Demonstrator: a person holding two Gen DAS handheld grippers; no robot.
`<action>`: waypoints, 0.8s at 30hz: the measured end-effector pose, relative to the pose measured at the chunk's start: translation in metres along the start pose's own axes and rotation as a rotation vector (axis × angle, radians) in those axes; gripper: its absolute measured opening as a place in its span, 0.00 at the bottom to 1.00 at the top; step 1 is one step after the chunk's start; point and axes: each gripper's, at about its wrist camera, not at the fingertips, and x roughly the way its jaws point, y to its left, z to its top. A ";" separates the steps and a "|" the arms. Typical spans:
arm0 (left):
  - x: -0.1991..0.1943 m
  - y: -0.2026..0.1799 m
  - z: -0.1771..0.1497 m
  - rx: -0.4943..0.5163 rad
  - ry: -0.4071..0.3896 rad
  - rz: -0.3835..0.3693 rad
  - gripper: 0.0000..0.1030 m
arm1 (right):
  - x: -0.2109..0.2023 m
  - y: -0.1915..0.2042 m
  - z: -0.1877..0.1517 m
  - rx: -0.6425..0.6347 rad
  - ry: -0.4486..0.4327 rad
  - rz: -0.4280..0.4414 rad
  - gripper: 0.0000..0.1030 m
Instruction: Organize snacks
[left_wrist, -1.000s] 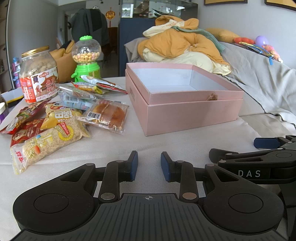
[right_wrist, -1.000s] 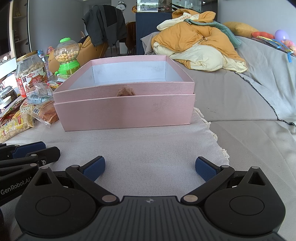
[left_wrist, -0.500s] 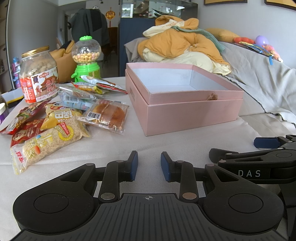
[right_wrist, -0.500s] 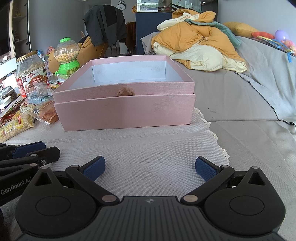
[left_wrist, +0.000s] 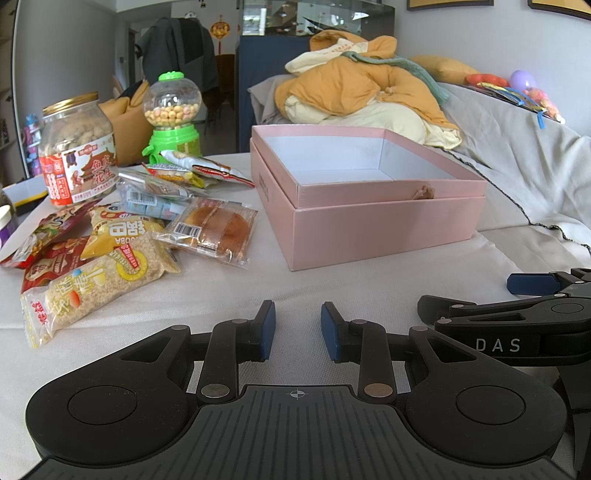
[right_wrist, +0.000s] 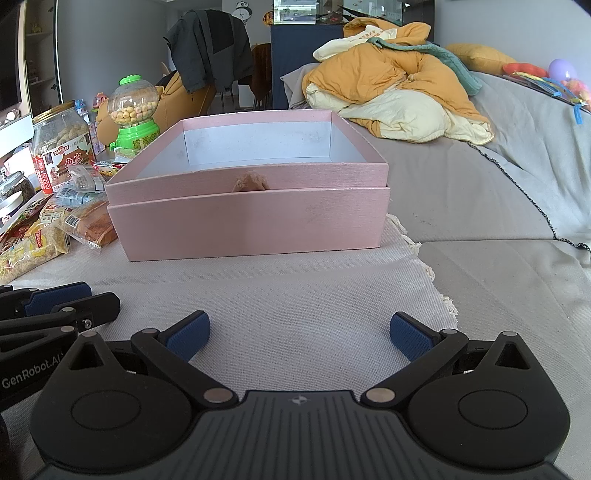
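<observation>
Left wrist view: left gripper (left_wrist: 298, 330) low over the white cloth (left_wrist: 229, 291), jaws slightly apart, holding nothing. Snack packets (left_wrist: 110, 243) piled far left, open pink box (left_wrist: 369, 206) beyond.

Right wrist view: right gripper (right_wrist: 299, 338) spread wide, nothing between. Pink box (right_wrist: 251, 218) straight ahead, snack packets (right_wrist: 55, 229) at left.

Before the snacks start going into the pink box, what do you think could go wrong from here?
The snack packets overlap in a loose pile, so a grasp may drag neighbours along. The peanut jar and candy dispenser stand right behind them and could be knocked. The left gripper is only narrowly open, while the right gripper is wide.
</observation>
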 end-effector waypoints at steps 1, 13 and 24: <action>0.000 0.000 0.000 0.000 0.000 0.000 0.32 | 0.000 0.000 0.000 0.000 0.000 0.000 1.00; -0.001 0.002 -0.001 0.008 0.000 0.006 0.32 | 0.000 0.000 -0.001 0.000 0.000 0.000 1.00; -0.008 0.043 0.003 -0.046 0.006 -0.073 0.31 | 0.008 0.004 0.019 -0.025 0.160 0.026 1.00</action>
